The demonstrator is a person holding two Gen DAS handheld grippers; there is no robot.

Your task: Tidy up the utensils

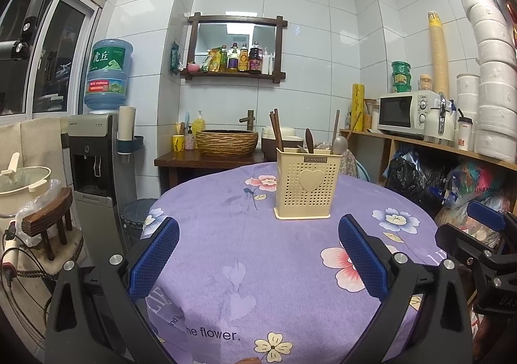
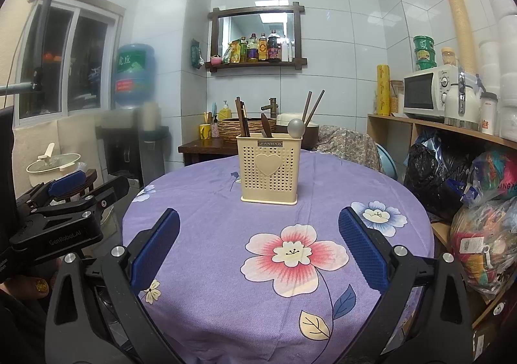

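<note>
While the room around it is crowded with shelves and bags, the round table (image 1: 290, 267) under its purple flowered cloth (image 2: 226, 234) carries only one thing: a cream perforated utensil holder (image 1: 307, 184) with a heart on its front, standing upright toward the far side of the table. Behind the table a dark wooden stand holds a woven basin (image 1: 227, 141), and a white microwave (image 1: 408, 113) sits on the shelf to the right. Both tools hang low over the near edge of the table, well short of the holder. The left gripper (image 1: 258, 254) has its blue-padded fingers (image 1: 155, 257) spread wide with nothing between them; the right gripper (image 2: 258, 251) is splayed the same way, empty. Inside the holder stand dark chopsticks (image 1: 277, 130) at the left, a dark wooden spoon (image 1: 309, 140) near the middle and a grey metal spoon (image 2: 296, 129) at the right, with more sticks leaning behind it.
</note>
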